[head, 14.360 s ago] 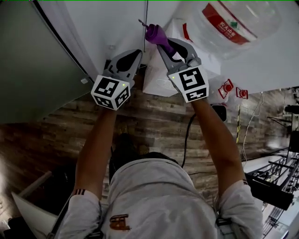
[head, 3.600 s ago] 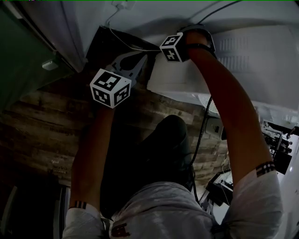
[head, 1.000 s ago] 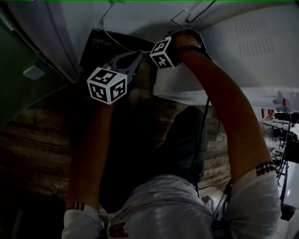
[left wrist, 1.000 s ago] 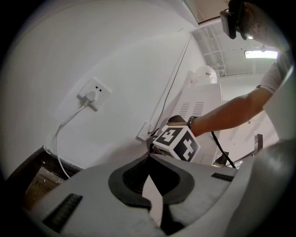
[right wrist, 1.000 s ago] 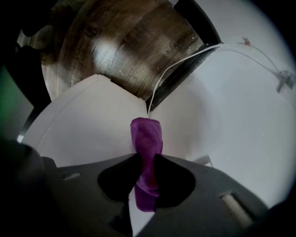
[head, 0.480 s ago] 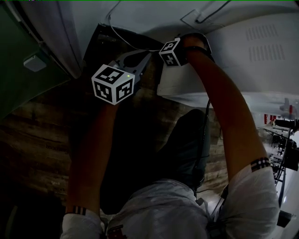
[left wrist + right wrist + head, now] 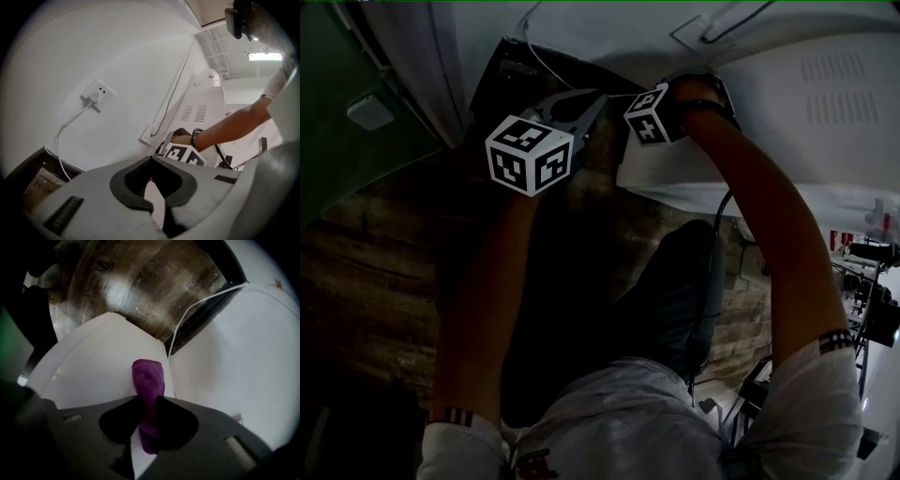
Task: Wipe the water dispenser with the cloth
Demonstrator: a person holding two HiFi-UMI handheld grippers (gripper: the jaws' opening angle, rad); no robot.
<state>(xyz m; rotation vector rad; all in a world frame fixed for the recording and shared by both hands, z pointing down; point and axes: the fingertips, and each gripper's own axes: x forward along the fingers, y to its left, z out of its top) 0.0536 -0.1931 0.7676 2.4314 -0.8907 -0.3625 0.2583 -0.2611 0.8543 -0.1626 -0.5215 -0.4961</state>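
We judged the wiping under way but unfinished: our right gripper (image 7: 149,401) had its fingers (image 7: 197,430) clamped on the rolled purple microfibre cloth (image 7: 148,376) against a low edge of the tall white plastic water dispenser (image 7: 93,376), while our left gripper (image 7: 152,158) hung nearby, closed and empty.

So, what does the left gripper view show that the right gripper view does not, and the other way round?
Only the left gripper view shows the wall socket with its plug, the water bottle, the vent slots and the person's right forearm. Only the right gripper view shows the purple cloth clamped in the right gripper, and the wooden floor. Both show the white water dispenser and a white cable.
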